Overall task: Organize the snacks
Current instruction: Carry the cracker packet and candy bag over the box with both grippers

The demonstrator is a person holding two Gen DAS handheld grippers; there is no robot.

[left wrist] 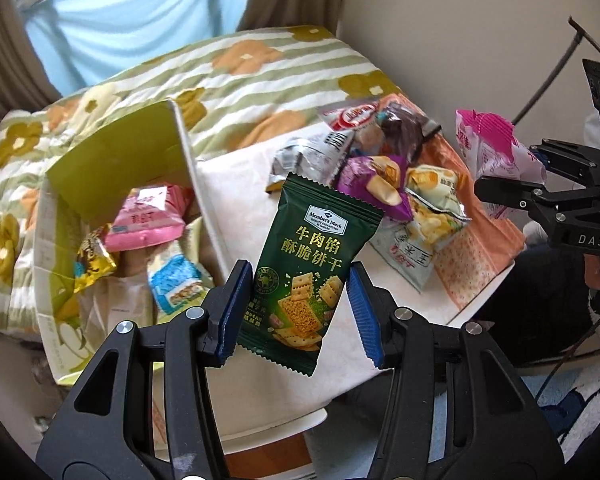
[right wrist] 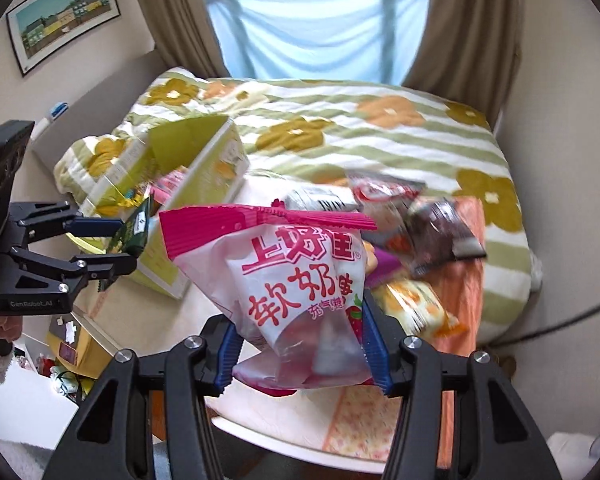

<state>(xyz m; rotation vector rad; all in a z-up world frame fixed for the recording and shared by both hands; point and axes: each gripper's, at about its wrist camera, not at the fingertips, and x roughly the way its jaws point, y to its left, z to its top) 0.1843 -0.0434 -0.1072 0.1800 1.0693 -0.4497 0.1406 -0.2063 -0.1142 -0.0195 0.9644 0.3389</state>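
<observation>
My left gripper (left wrist: 298,280) is shut on a dark green cracker packet (left wrist: 314,268), held upright above the white table (left wrist: 240,208). My right gripper (right wrist: 300,320) is shut on a pink and white candy bag (right wrist: 284,276), lifted off the table. From the left wrist view the right gripper (left wrist: 512,184) shows at the far right with the pink bag (left wrist: 496,152). From the right wrist view the left gripper (right wrist: 112,240) shows at the left with the green packet (right wrist: 134,234). A yellow-green open box (left wrist: 112,168) at the left holds several snack packets. A pile of loose snacks (left wrist: 384,168) lies on the table.
The table stands against a bed with a striped flower quilt (right wrist: 380,120). An orange cloth (left wrist: 480,248) lies under the snack pile. A window with a blue cover (right wrist: 320,28) and brown curtains is behind. A framed picture (right wrist: 64,16) hangs on the left wall. A cluttered bin (right wrist: 68,356) sits below the table.
</observation>
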